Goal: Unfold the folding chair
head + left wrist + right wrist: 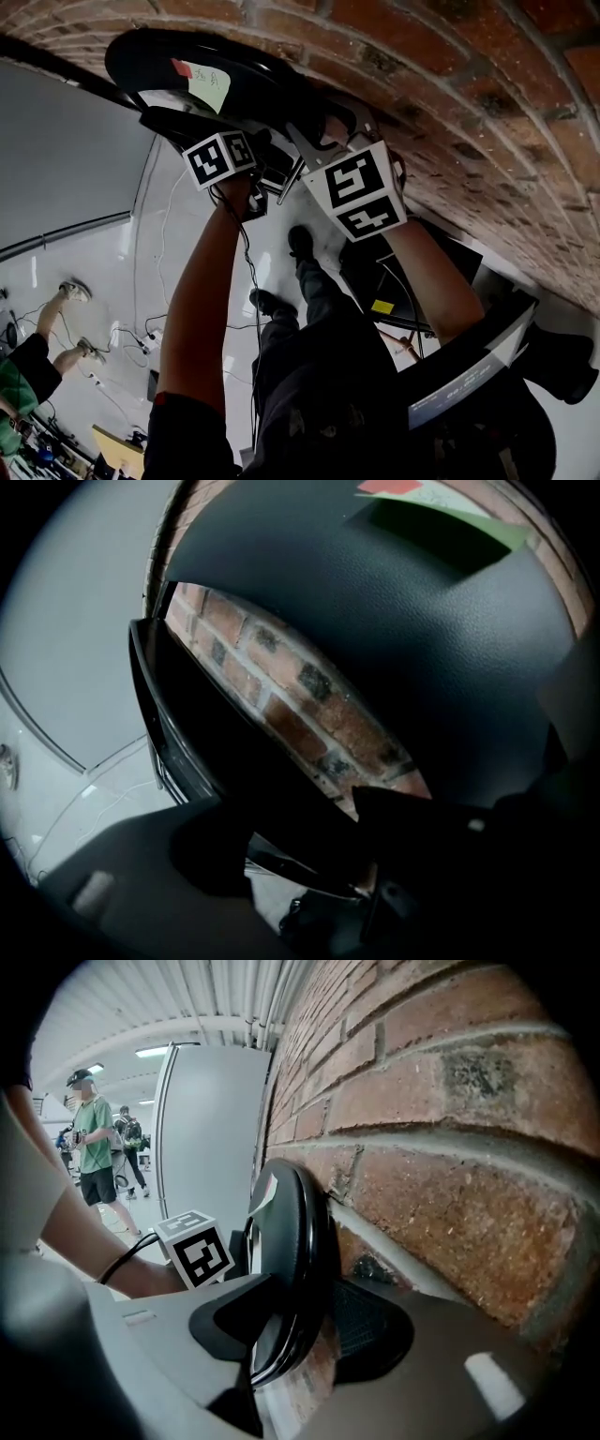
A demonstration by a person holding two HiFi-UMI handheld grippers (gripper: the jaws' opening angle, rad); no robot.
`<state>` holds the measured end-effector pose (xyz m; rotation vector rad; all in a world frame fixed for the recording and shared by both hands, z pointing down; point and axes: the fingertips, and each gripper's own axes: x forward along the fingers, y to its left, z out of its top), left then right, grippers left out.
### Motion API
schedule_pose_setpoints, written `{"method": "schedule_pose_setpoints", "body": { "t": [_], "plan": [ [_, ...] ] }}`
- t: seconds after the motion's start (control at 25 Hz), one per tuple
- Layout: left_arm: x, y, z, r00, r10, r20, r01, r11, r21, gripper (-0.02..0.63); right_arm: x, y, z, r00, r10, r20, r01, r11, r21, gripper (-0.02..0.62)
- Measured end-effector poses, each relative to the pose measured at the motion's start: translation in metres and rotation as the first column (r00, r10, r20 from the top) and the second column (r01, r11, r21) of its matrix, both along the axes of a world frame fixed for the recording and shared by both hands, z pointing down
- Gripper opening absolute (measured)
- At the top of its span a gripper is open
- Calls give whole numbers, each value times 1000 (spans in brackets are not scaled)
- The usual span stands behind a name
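Right gripper (300, 1335) fingers pinch black folding chair (291, 1232) rim; left gripper (295, 841) fingers straddle it, contact unclear. Loose left hold could slip mid-unfold.

In the head view the folding chair (150, 61) stands at 11 o'clock, backed against the brick wall (469, 103) that sweeps from 12 to 3. Its rim sits between the jaws of the left gripper (291, 822) and of the right gripper (309, 1321), which is on the left one's right. Cables (141, 333) lie on the floor (94, 281) at 8, beside a bystander (28, 375).
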<state>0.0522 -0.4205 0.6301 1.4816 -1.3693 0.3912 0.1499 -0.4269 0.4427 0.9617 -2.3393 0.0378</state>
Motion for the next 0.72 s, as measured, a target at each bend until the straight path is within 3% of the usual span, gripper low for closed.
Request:
{"method": "schedule_pose_setpoints", "body": {
  "t": [0.72],
  "plan": [
    [6, 0, -2, 1000, 1, 9, -1, 1000, 26, 344, 7, 1, 4, 1000, -3, 24, 2, 1000, 15, 190]
  ]
}}
